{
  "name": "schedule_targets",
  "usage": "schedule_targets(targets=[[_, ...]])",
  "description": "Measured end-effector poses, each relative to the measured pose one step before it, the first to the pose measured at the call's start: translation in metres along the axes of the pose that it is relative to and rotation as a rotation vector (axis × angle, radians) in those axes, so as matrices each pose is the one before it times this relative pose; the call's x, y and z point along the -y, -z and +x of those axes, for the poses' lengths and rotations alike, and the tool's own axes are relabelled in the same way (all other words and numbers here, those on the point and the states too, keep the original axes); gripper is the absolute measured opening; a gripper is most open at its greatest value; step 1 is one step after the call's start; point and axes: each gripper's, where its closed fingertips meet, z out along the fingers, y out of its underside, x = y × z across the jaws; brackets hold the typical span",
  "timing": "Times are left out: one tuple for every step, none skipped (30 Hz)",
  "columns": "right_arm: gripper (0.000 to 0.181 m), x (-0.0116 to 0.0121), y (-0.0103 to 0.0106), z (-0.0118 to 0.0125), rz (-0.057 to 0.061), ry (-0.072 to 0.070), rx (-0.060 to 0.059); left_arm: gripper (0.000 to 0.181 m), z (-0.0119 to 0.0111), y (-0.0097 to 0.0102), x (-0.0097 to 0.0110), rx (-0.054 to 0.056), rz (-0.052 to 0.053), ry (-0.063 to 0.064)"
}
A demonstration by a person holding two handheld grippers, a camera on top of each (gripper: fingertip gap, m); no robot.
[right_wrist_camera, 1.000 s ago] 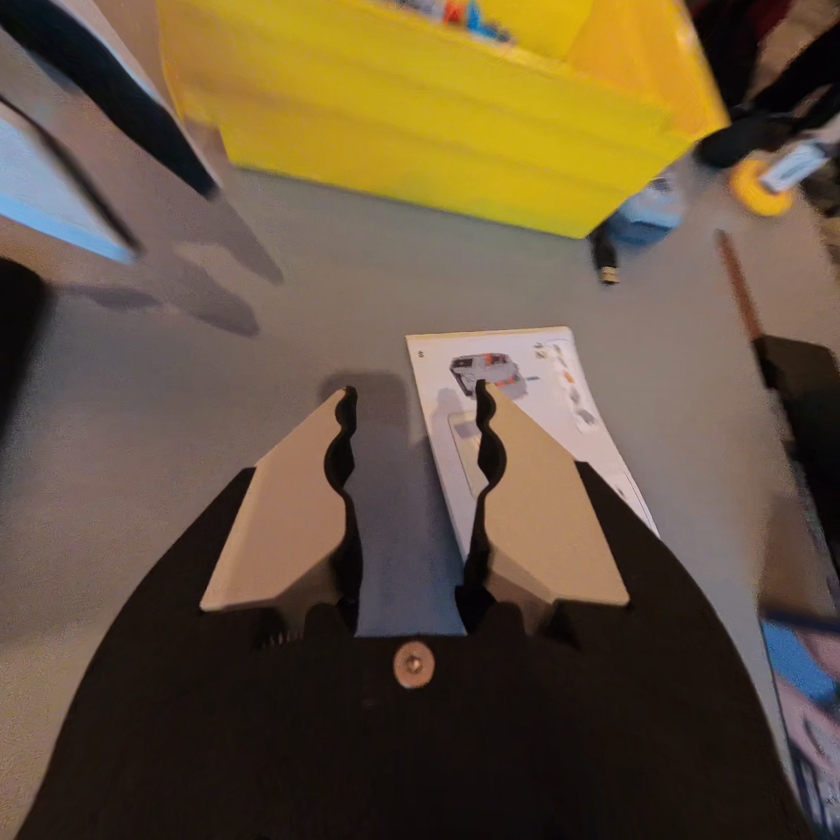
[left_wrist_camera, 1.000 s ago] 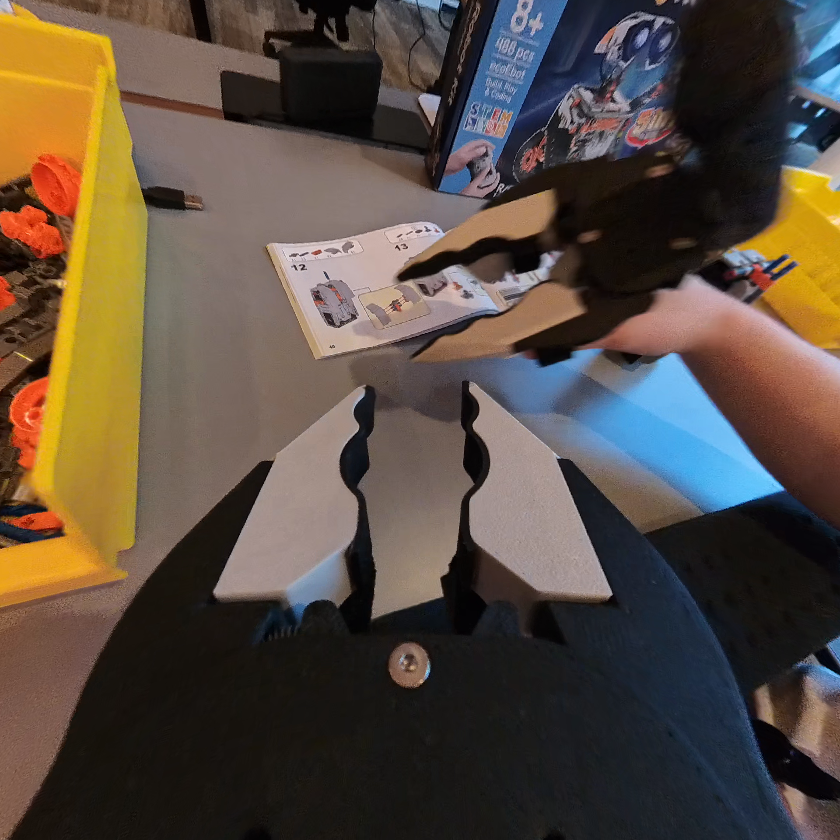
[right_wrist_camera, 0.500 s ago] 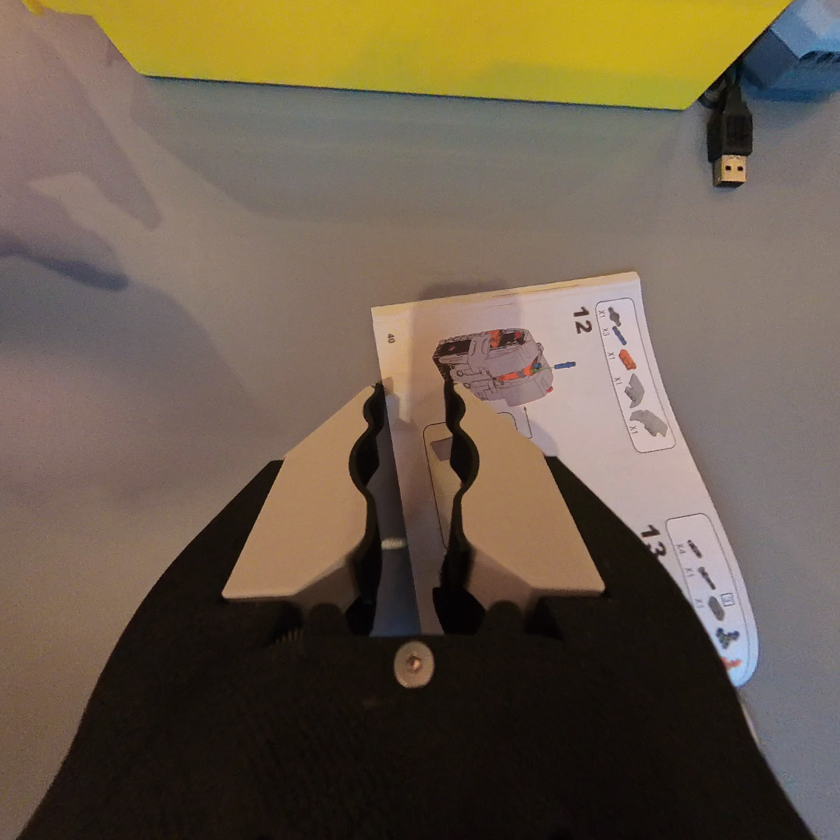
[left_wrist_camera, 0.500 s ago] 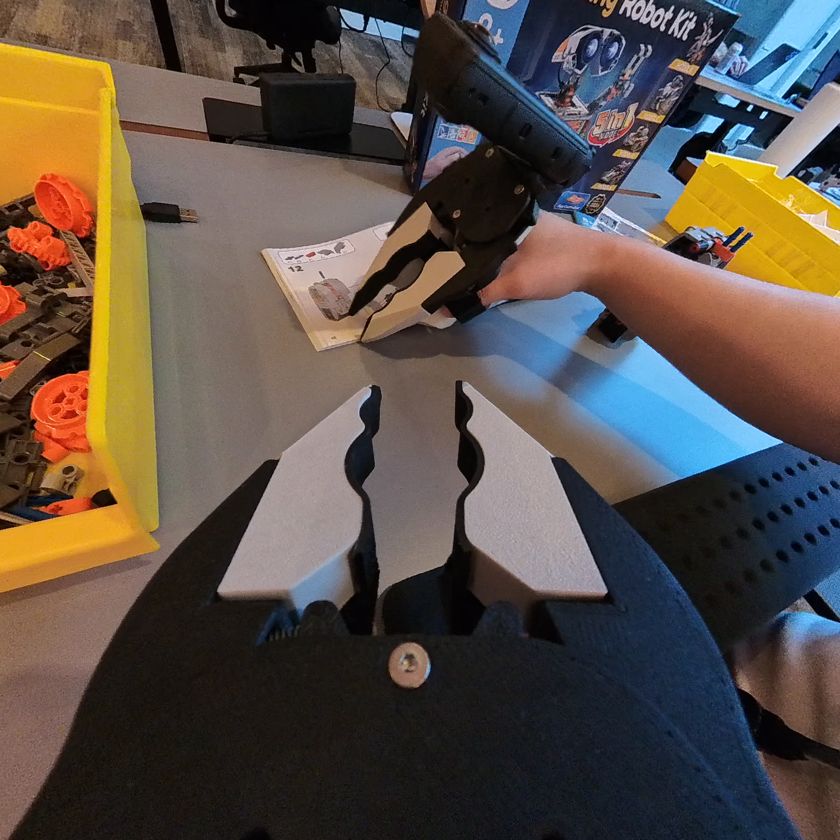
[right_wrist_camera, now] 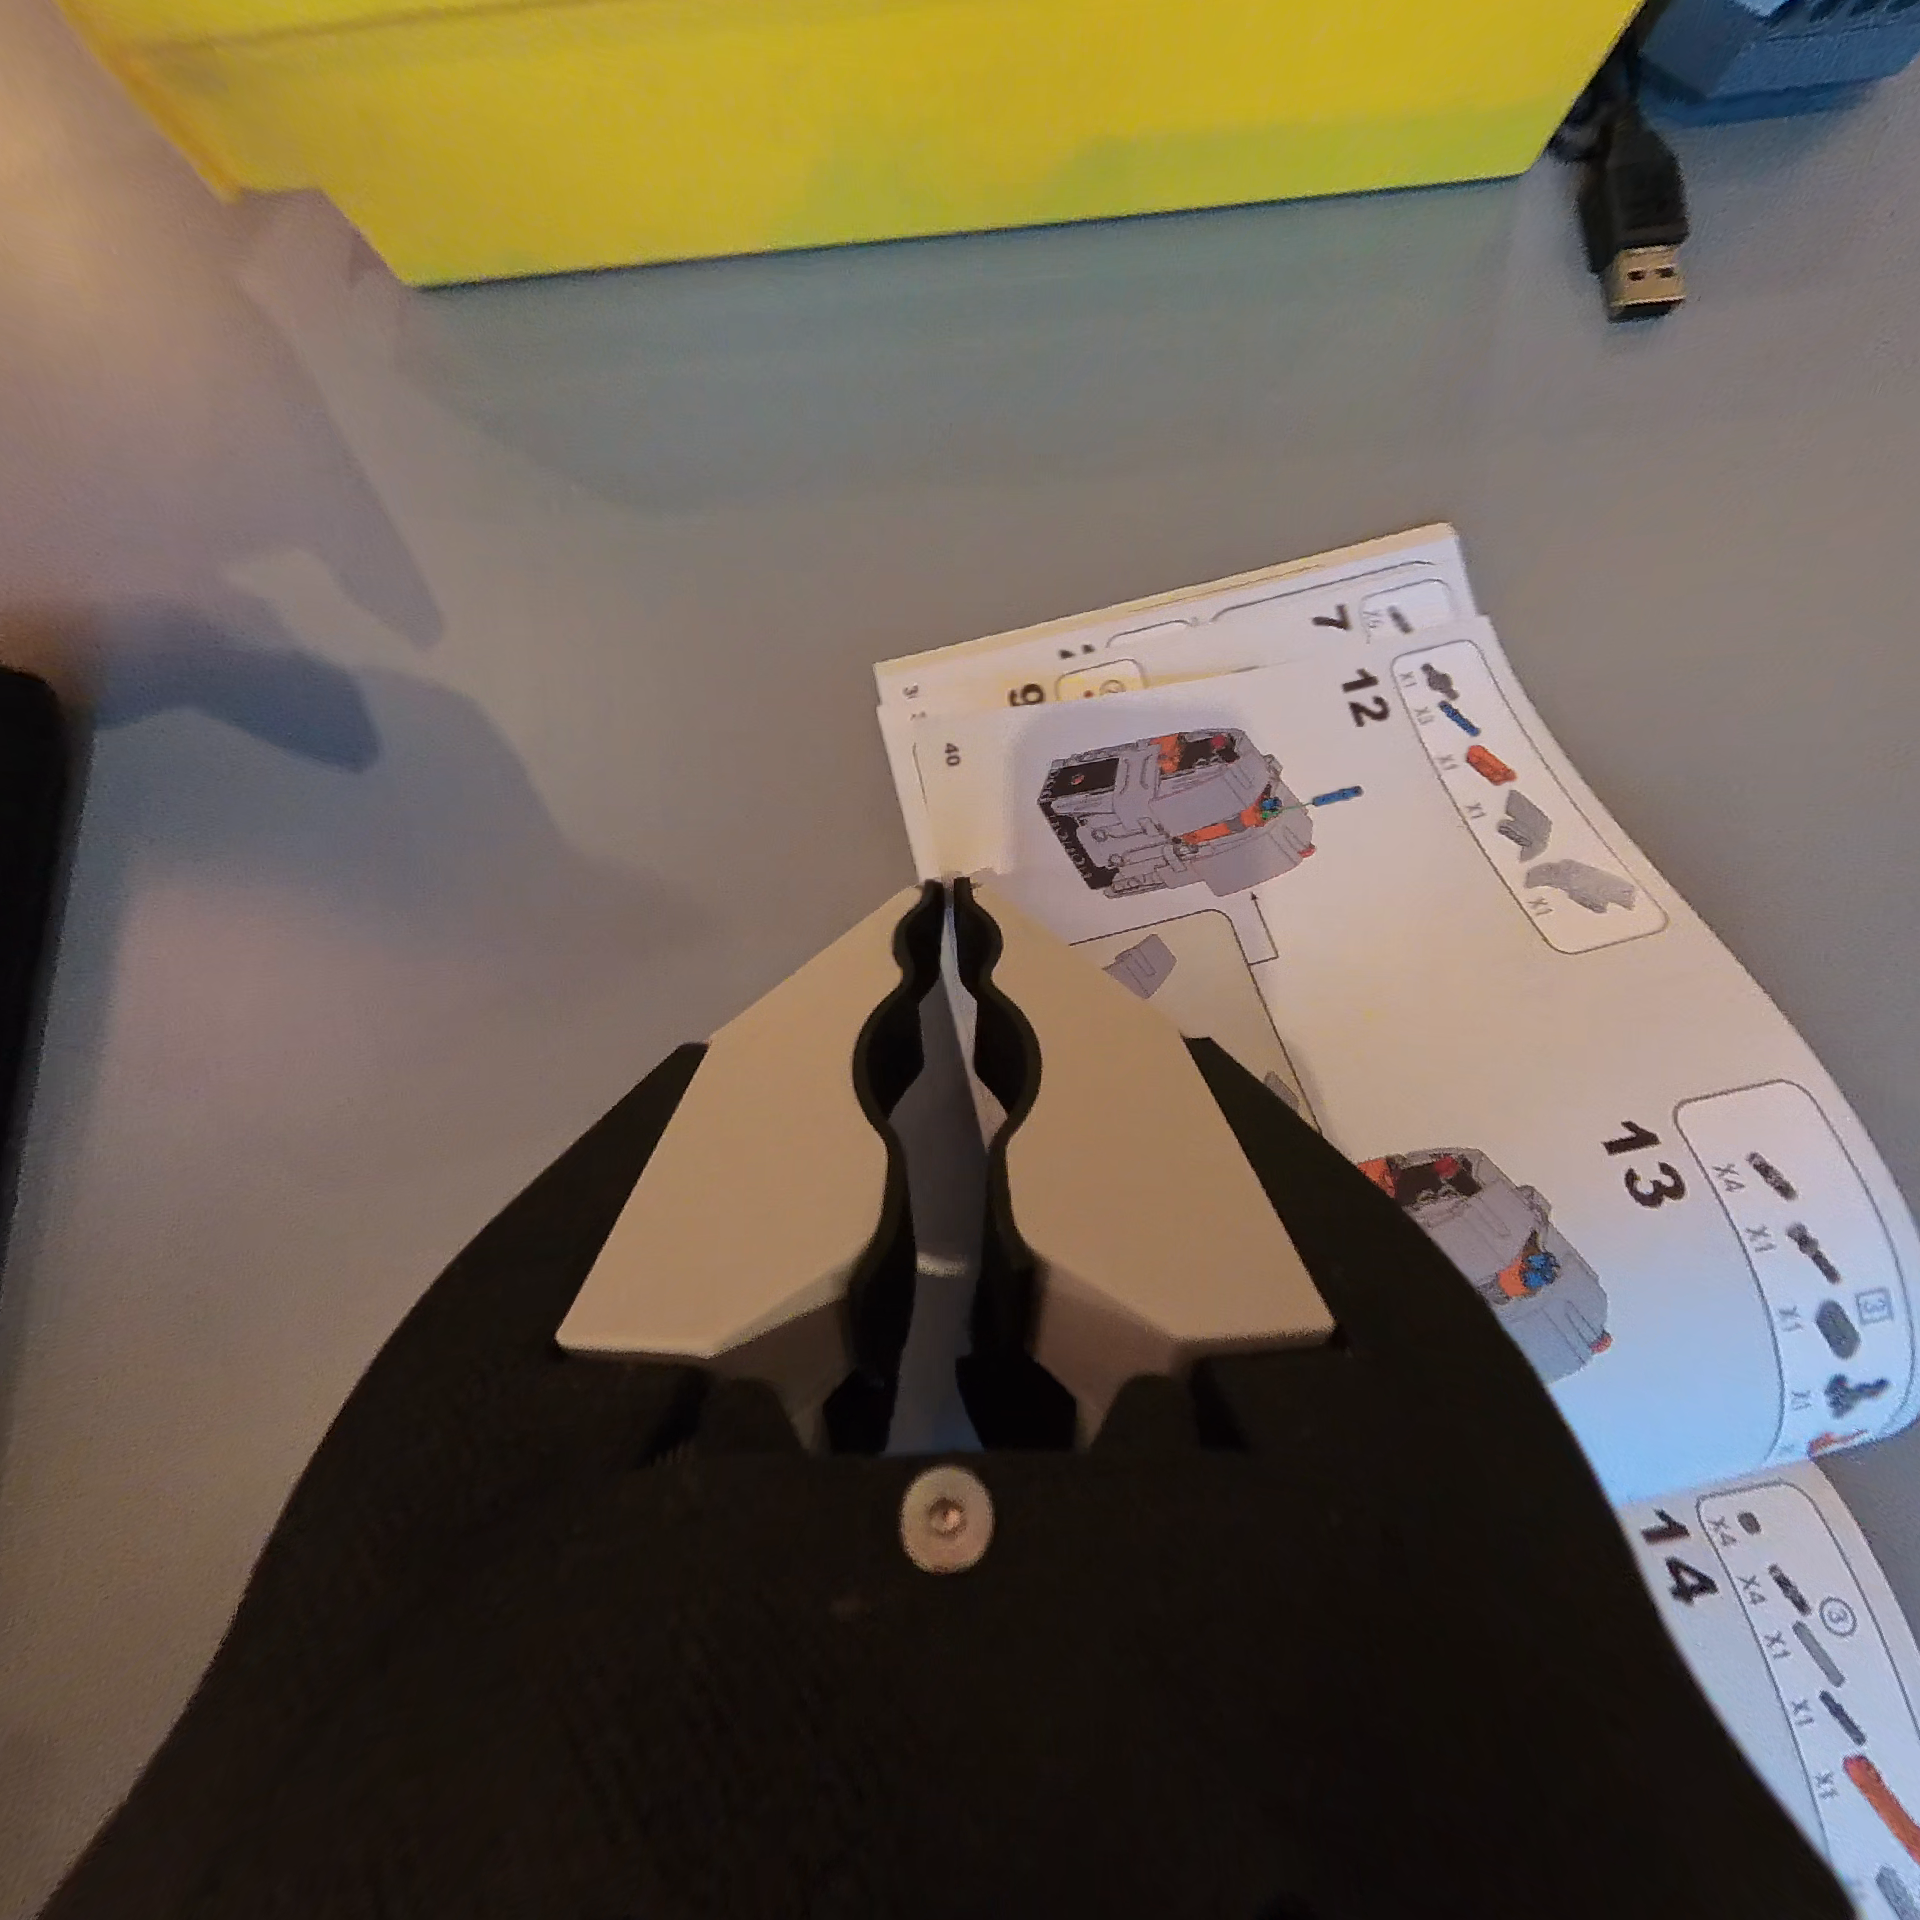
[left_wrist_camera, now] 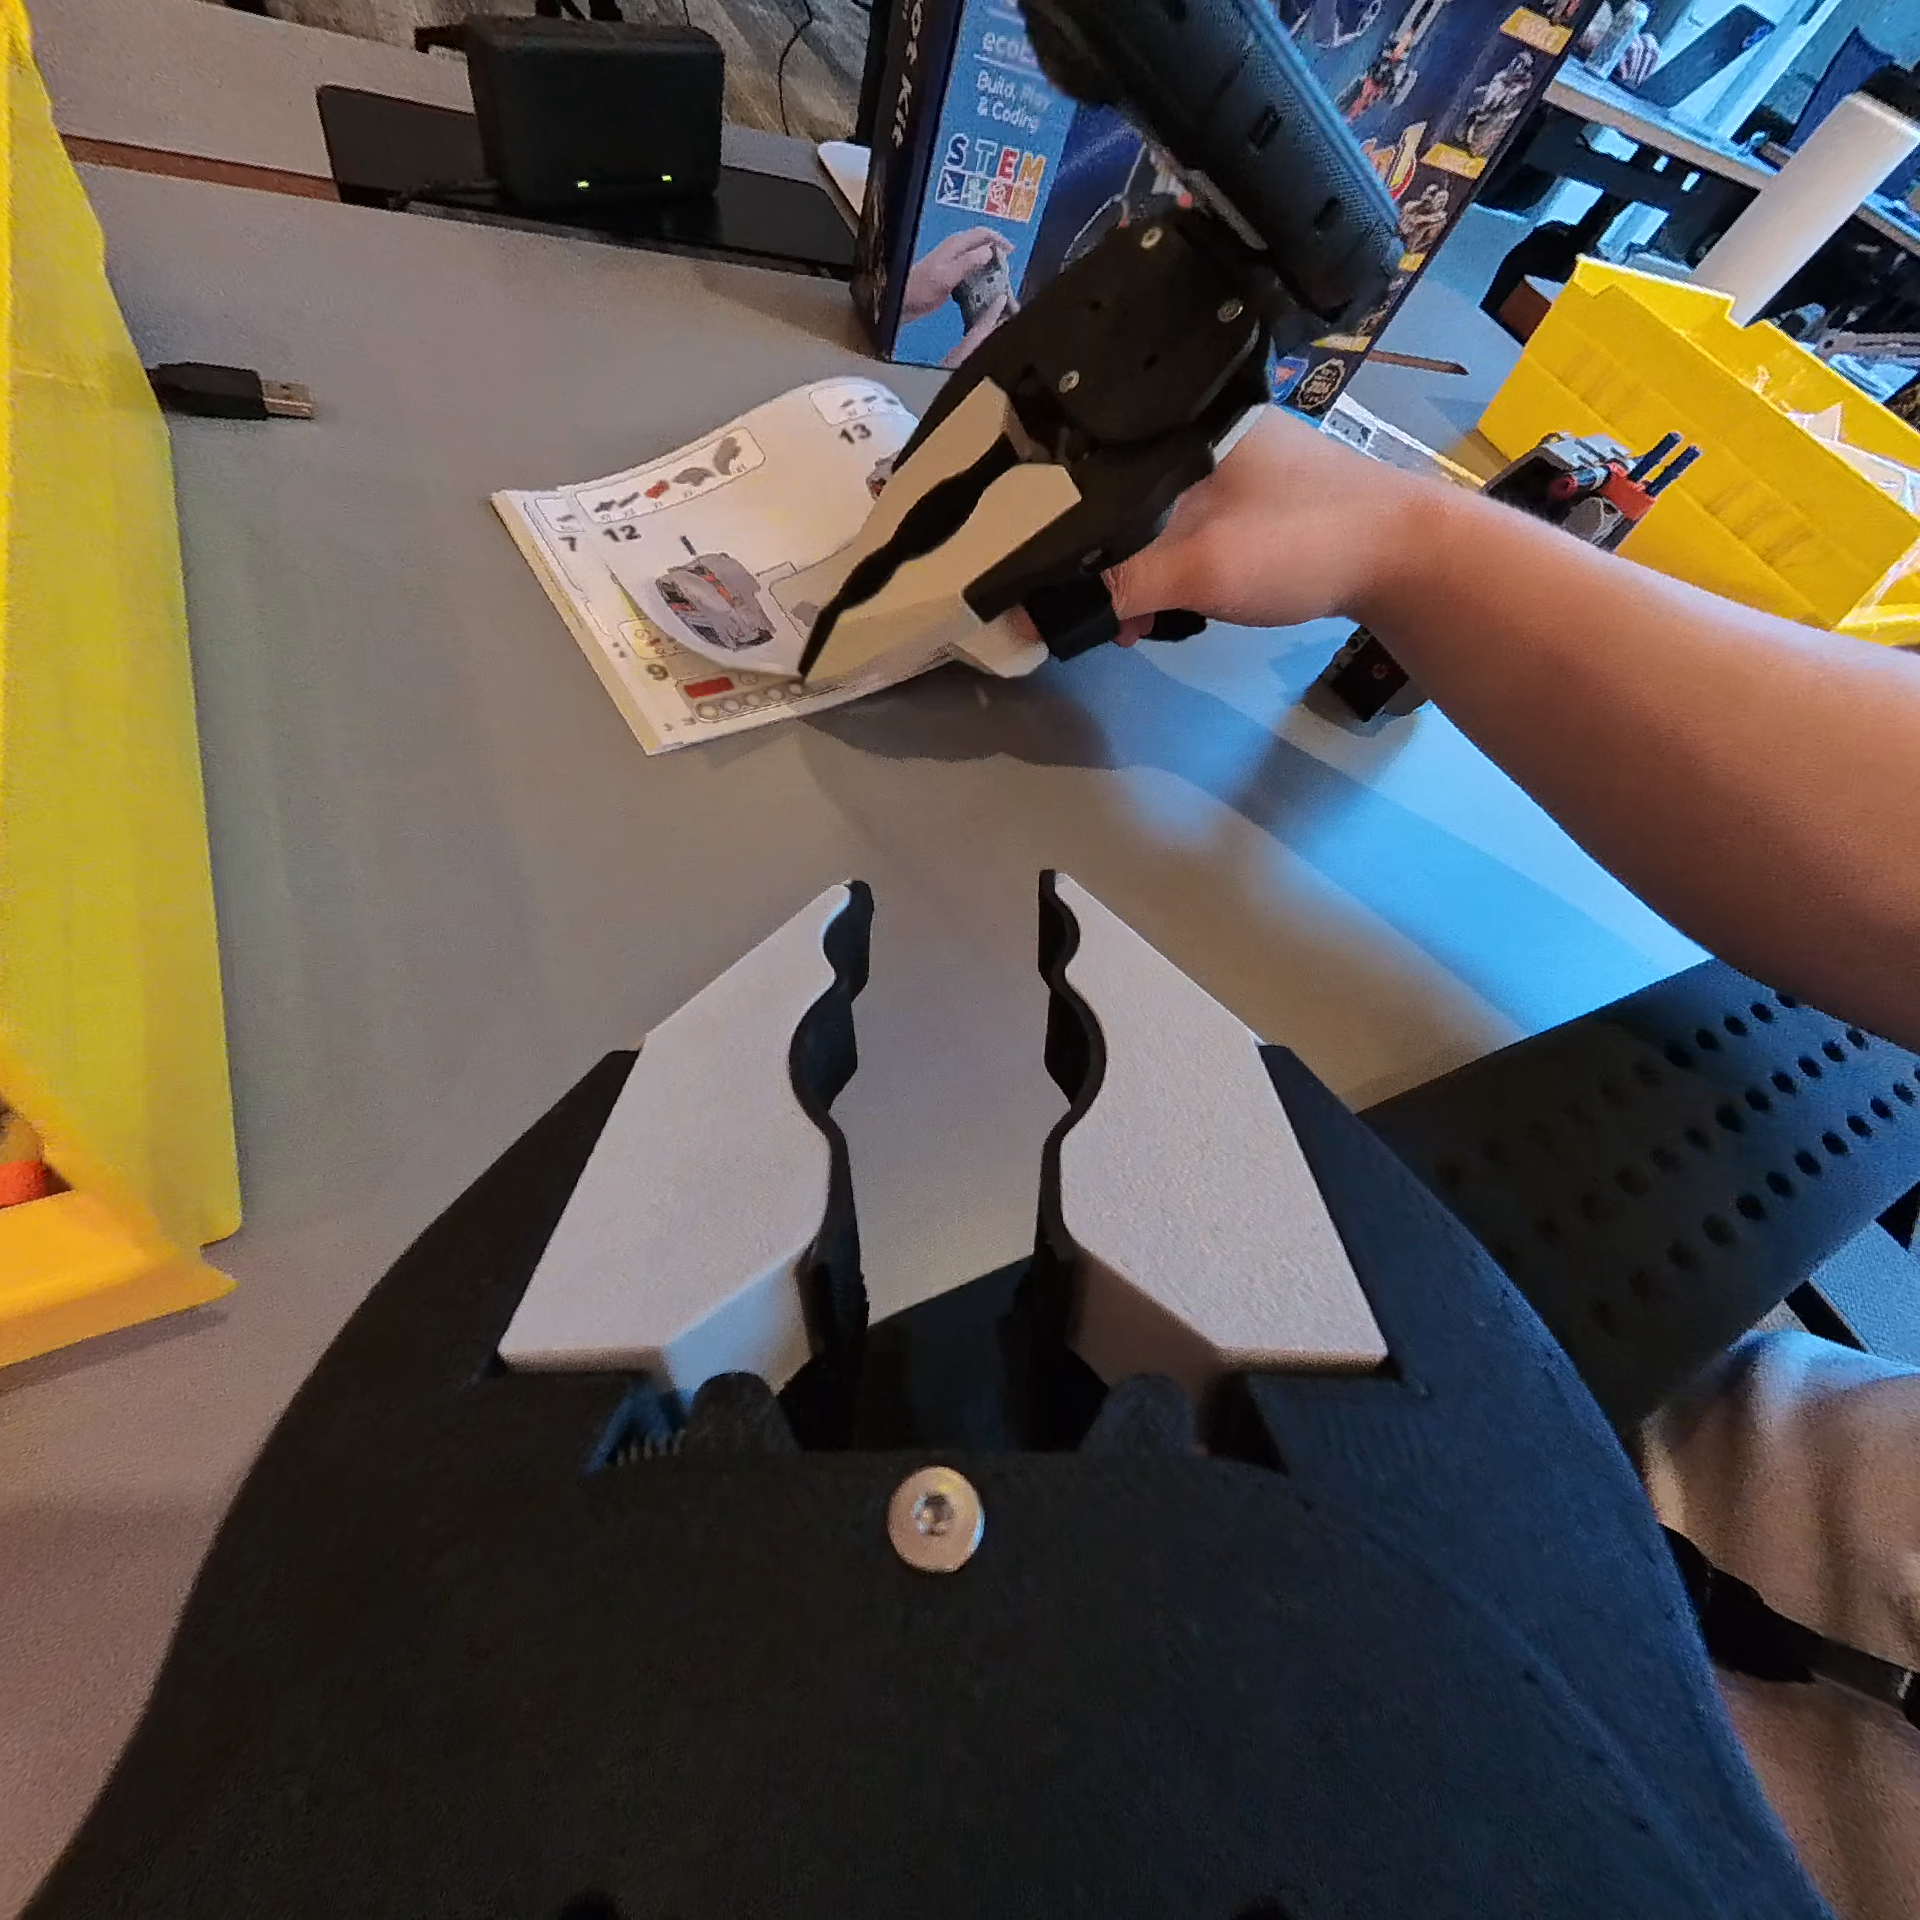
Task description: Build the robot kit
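A white instruction booklet (left_wrist_camera: 675, 540) lies open on the grey table (left_wrist_camera: 436, 862). My right gripper (right_wrist_camera: 948, 885) is shut on the near edge of the booklet's top page (right_wrist_camera: 1351, 935) and lifts it, so the page curls and the pages under it show. The same gripper shows in the left wrist view (left_wrist_camera: 821, 665), held by a person's hand (left_wrist_camera: 1278, 530), tips down on the booklet. My left gripper (left_wrist_camera: 954, 894) is open and empty, above bare table nearer than the booklet.
A yellow bin (left_wrist_camera: 94, 727) of orange and dark parts stands at the left, also in the right wrist view (right_wrist_camera: 831, 125). A USB plug (left_wrist_camera: 234, 395) lies beyond it. A blue kit box (left_wrist_camera: 997, 177), a black device (left_wrist_camera: 592, 104), another yellow bin (left_wrist_camera: 1704, 416) and a small assembled model (left_wrist_camera: 1590, 488) are farther back. My hands' fingertips stand some 15 centimeters from each other. Measured from the fingertips, the USB plug (left_wrist_camera: 234, 395) is 20 centimeters or so from the right gripper and 30 centimeters from the left. It is also in sight in the right wrist view (right_wrist_camera: 1609, 214).
The right gripper came down to the booklet's edge, closed on the top page and lifted it. The left gripper stayed open and barely moved.
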Motion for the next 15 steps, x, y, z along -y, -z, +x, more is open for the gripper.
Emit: schedule_targets(targets=[[0.0,0.00145,0.00218,0.0019,0.019,-0.016,-0.0067,0.031,0.00036,-0.00112,-0.00053,0.0001,-0.0033,-0.001],[0.0,0.00145,0.0023,0.00061,0.0179,-0.0135,-0.0002,0.031,0.00066,-0.00123,-0.00062,-0.0016,-0.0046,-0.0008],[0.0,0.0014,0.00263,0.00076,0.0174,-0.0109,-0.0047,0.031,0.00071,-0.00116,-0.00037,-0.0031,-0.0035,-0.0007],[0.0,0.00209,0.00309,0.00147,0.0198,-0.0046,-0.0141,0.031,0.00065,-0.00116,-0.00014,-0.0018,-0.0022,-0.0004],[0.0,0.00257,0.00356,0.00051,0.0225,0.0007,-0.0115,0.031,0.00062,-0.00125,-0.00002,-0.0022,-0.0017,-0.0007],[0.0,0.00244,0.00377,0.00022,0.0202,-0.0024,-0.0116,0.031,0.00081,-0.00141,-0.00009,-0.0042,-0.0024,-0.0001],[0.0,0.00213,0.00406,0.00182,0.0175,-0.0054,-0.0221,0.031,0.00047,-0.00152,-0.00008,-0.0039,-0.003,0.0011],[0.0,0.00232,0.0045,0.00154,0.0185,-0.0041,-0.0219,0.031,0.00024,-0.0017,-0.00003,-0.0021,-0.0022,0.001],[0.0,0.00242,0.00509,0.00162,0.0208,-0.0029,-0.0252,0.031,0.00006,-0.00182,0.00003,-0.0015,-0.0023,0.0],[0.0,0.00277,0.0058,0.0031,0.0244,-0.003,-0.0382,0.031,-0.00026,-0.00214,0.00011,-0.0008,-0.0025,-0.0013],[0.0,0.00353,0.00649,0.00367,0.0298,-0.003,-0.0436,0.031,-0.00035,-0.00225,0.00016,-0.0006,-0.0027,-0.002],[0.0,0.0042,0.00739,0.00437,0.0346,-0.0053,-0.0493,0.031,0.00006,-0.00243,0.00051,-0.0031,-0.0003,-0.0053],[0.0,0.00462,0.00797,0.00517,0.0369,-0.0066,-0.0549,0.031,0.00007,-0.00259,0.0004,-0.0032,-0.0008,-0.0066],[0.0,0.00437,0.00809,0.00453,0.0364,-0.0058,-0.0492,0.031,-0.00083,-0.003,0.00004,0.0015,-0.0029,-0.0045],[0.0,0.00363,0.00781,0.00393,0.0319,-0.0111,-0.0439,0.032,-0.00134,-0.00323,-0.00004,0.0024,-0.0038,0.0003]])
